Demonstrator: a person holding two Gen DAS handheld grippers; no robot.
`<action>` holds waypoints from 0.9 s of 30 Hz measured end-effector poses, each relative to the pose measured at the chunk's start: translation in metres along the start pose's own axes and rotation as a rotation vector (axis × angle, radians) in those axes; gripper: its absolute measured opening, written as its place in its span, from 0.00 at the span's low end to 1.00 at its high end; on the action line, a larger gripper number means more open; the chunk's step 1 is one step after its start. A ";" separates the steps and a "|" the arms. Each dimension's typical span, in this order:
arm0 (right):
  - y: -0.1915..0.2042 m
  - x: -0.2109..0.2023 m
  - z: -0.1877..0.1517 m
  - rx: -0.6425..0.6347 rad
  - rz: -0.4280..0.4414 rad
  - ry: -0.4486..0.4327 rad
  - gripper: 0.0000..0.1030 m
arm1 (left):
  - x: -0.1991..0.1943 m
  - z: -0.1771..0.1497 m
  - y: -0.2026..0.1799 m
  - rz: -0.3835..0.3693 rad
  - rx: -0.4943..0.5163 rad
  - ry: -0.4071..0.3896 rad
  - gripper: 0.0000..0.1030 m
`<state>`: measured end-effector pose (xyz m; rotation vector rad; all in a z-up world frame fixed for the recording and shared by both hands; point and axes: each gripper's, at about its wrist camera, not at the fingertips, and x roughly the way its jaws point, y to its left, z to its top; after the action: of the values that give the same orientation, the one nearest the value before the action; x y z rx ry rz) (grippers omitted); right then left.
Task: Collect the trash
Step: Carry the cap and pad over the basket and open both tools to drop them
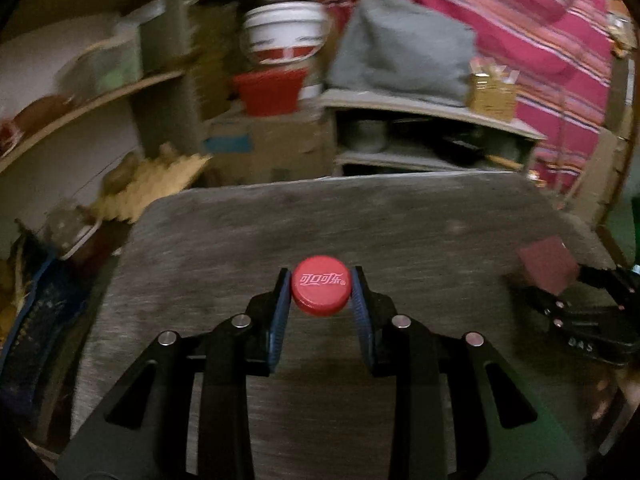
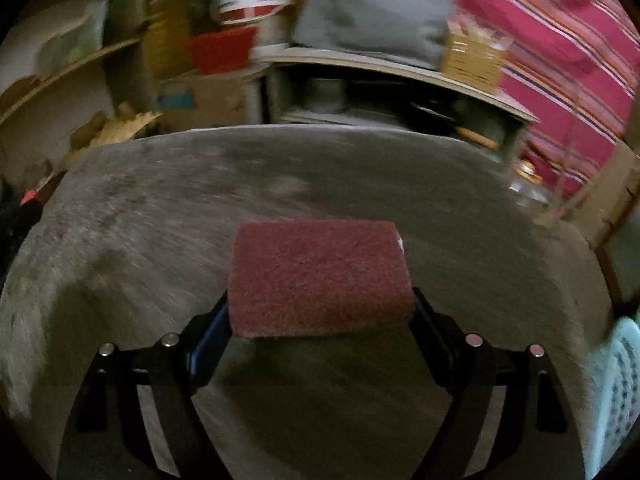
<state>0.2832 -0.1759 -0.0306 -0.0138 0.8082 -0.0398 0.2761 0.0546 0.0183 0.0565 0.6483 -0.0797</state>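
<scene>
over grey table [image 1: 400, 216]: left gripper [image 1: 321, 286] grips red cap [image 1: 320, 285].

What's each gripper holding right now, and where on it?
Left gripper: round red plastic bottle cap, pinched across its rim. Right gripper: maroon rectangular scouring pad, clamped across its near end.

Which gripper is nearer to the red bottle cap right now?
Left. The left gripper is clamped on the red bottle cap; the right gripper, off to its right, holds a maroon scouring pad.
</scene>
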 end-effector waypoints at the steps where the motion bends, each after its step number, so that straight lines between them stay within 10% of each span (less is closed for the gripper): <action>1: -0.021 -0.013 -0.007 0.014 -0.025 -0.009 0.80 | -0.005 0.002 -0.018 -0.024 0.011 -0.011 0.28; 15: -0.259 -0.128 -0.088 0.286 -0.248 -0.090 0.80 | -0.060 -0.006 -0.247 -0.233 0.185 -0.090 0.28; 27: -0.371 -0.147 -0.133 0.381 -0.340 -0.095 0.80 | -0.063 -0.040 -0.407 -0.394 0.247 -0.062 0.28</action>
<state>0.0746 -0.5398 -0.0058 0.2061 0.6864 -0.5106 0.1646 -0.3437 0.0131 0.1639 0.5778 -0.5396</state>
